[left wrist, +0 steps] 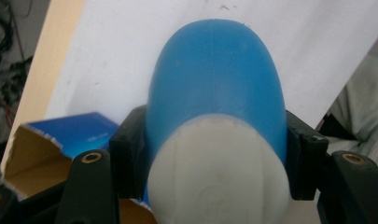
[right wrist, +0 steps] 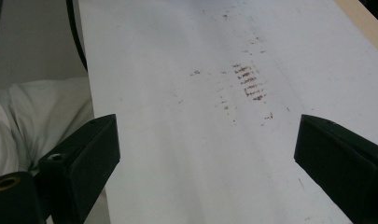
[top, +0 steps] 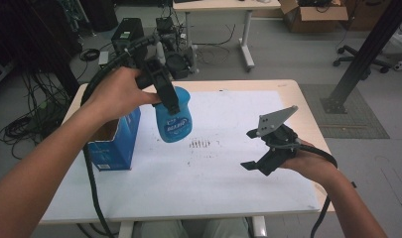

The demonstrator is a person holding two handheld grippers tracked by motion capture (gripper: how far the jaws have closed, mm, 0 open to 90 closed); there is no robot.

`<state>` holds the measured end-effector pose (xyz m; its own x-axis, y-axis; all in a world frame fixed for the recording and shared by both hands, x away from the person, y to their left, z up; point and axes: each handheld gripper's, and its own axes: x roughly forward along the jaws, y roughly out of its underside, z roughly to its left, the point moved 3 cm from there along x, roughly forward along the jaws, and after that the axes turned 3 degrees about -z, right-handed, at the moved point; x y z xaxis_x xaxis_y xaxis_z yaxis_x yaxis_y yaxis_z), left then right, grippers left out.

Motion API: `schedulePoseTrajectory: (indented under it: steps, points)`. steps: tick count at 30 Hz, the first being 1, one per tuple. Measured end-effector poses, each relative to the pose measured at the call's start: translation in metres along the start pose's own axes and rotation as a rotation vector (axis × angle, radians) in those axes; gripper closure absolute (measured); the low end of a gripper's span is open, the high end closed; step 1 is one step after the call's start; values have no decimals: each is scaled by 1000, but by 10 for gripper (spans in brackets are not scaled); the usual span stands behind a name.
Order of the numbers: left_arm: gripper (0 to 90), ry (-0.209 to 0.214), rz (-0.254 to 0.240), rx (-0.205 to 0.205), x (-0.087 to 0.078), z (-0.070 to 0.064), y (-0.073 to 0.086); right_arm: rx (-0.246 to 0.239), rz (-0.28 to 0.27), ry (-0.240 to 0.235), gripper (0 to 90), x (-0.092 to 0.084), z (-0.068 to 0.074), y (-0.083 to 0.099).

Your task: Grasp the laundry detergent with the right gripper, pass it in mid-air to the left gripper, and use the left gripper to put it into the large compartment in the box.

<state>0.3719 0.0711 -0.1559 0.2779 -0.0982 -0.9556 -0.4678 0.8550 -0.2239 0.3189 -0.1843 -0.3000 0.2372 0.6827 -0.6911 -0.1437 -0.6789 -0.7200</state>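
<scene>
The left gripper (top: 169, 101) has its jaws clamped on a blue bottle (left wrist: 217, 88), white cap (left wrist: 219, 172) nearest the camera; an open blue carton (top: 114, 141) sits beside. The right gripper (top: 260, 148) has its jaws apart, nothing between.

High view overhead, facing forward-down; gripper views close (both share white table (top: 228, 168)).

A wooden-edged table (top: 307, 106) carries a stained white sheet (top: 228, 168) and an open blue box (top: 114, 144).

Blue bottle (top: 174, 121) with white cap, blue box (top: 114, 144)
</scene>
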Motion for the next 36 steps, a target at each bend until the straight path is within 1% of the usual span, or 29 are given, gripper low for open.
schedulePoseTrajectory:
  steps: [3,6,7,8,9,11,13,14,15,16,17,18,19,20,22,23,24,25,26,27,29,30,31,32,34,36]
  points:
    - [380,-26,2,-76,-12,11,-1,0,19,1,63,-7,1,0]
    - [381,-53,4,-150,-23,21,1,-8,34,3,64,-11,1,1]
    - [381,-62,0,-209,-30,30,5,-7,51,7,64,-15,1,2]
    - [380,-68,-5,-242,-33,34,8,-8,56,10,64,-17,1,3]
    - [380,-68,-5,-242,-33,34,8,-8,56,10,64,-17,1,3]
    - [380,-79,-9,-298,-40,44,14,-9,58,16,65,-23,1,5]
    - [381,-96,-10,-355,-44,51,21,-10,55,19,65,-25,1,6]
    - [381,-110,-1,-403,-46,56,26,-9,46,21,66,-27,1,9]
    - [380,-110,-1,-403,-46,56,26,-9,42,22,67,-27,1,11]
    - [380,-119,0,-441,-49,61,30,-9,42,22,67,-27,1,11]
    - [381,-131,-6,-493,-52,67,35,-3,48,19,68,-27,1,16]
    - [381,-138,-7,-524,-56,72,39,-1,52,20,69,-26,1,18]
    - [381,-138,-7,-524,-56,72,39,-1,52,20,69,-26,1,18]
    - [381,-143,-1,-546,-58,76,42,0,60,20,69,-26,0,20]
    - [381,-156,7,-608,-64,84,49,2,63,22,70,-26,0,22]
    - [381,-169,5,-664,-68,90,55,4,62,24,72,-28,-1,22]
    - [381,-169,5,-664,-68,90,55,4,62,24,72,-28,-1,22]
    - [381,-187,3,-725,-72,97,63,4,62,25,76,-29,-1,22]
    - [381,-188,9,-750,-73,99,67,2,64,26,76,-30,-1,23]
    - [381,-188,9,-750,-73,99,67,2,64,26,76,-30,-1,23]
    - [381,-196,15,-788,-76,104,75,0,69,30,78,-31,-2,23]
    - [381,-207,11,-825,-77,108,81,2,66,30,79,-33,-2,23]
    - [381,-210,12,-840,-77,109,85,2,64,31,79,-33,-2,23]
    - [381,-210,12,-840,-77,109,85,2,64,31,79,-33,-2,23]
    - [381,-211,16,-856,-73,112,91,3,65,34,79,-33,-3,23]
    - [381,-201,19,-873,-66,115,98,1,71,35,80,-33,-4,24]
